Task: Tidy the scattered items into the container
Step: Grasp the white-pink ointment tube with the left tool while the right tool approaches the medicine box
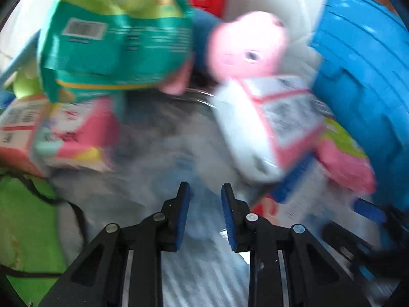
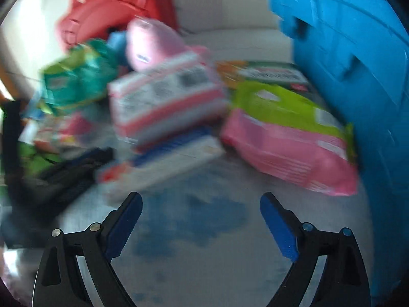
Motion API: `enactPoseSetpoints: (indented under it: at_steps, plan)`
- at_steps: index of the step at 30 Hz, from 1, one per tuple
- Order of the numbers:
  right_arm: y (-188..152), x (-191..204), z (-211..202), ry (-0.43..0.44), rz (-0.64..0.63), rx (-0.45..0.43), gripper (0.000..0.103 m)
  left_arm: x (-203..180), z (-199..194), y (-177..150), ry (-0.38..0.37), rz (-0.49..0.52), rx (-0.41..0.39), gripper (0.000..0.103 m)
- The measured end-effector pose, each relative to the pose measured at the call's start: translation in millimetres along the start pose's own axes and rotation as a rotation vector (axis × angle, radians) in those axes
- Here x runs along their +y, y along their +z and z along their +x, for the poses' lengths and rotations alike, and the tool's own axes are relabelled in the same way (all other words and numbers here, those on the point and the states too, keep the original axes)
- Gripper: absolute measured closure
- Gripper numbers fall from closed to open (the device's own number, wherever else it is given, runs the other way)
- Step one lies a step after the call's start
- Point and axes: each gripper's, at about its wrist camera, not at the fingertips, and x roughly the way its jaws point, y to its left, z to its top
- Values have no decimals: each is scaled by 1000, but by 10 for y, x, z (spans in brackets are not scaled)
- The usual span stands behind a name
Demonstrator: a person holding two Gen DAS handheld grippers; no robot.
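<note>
Both views are blurred by motion. A blue plastic crate [image 1: 363, 81] stands on the right and also shows in the right wrist view [image 2: 358, 76]. Scattered items lie on a grey patterned surface: a green snack bag [image 1: 117, 43], a pink plush toy [image 1: 248, 46], a white-and-pink box [image 1: 271, 125], a pink-and-green packet [image 2: 288, 133] and a small pink carton [image 1: 64, 138]. My left gripper [image 1: 205, 192] is empty, with its jaws a narrow gap apart, just short of the white-and-pink box. My right gripper [image 2: 200, 202] is wide open and empty, in front of the box [image 2: 166, 102] and the packet.
A red plastic basket [image 2: 115, 7] lies behind the pile, against a white sofa [image 2: 230, 12]. A green board-game box [image 2: 268, 73] lies flat behind the packet. A green cloth item [image 1: 23, 225] is at the far left. The other gripper's black frame [image 2: 64, 174] shows at left.
</note>
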Motion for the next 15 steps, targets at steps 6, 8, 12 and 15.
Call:
enactPoseSetpoints:
  at_steps: [6, 8, 12, 15]
  plan:
    - [-67, -99, 113, -16, -37, 34, 5, -61, -254, -401, -20, -20, 42, 78]
    - [-104, -96, 45, -2, -44, 25, 5, 69, -444, -530, 66, -75, 19, 78]
    - [-155, -70, -180, 90, -7, -14, 5, 388, -799, -668, 216, -125, -44, 78]
    - [-138, 53, -168, 189, 23, -18, 5, 569, -757, -697, 245, -101, 9, 78]
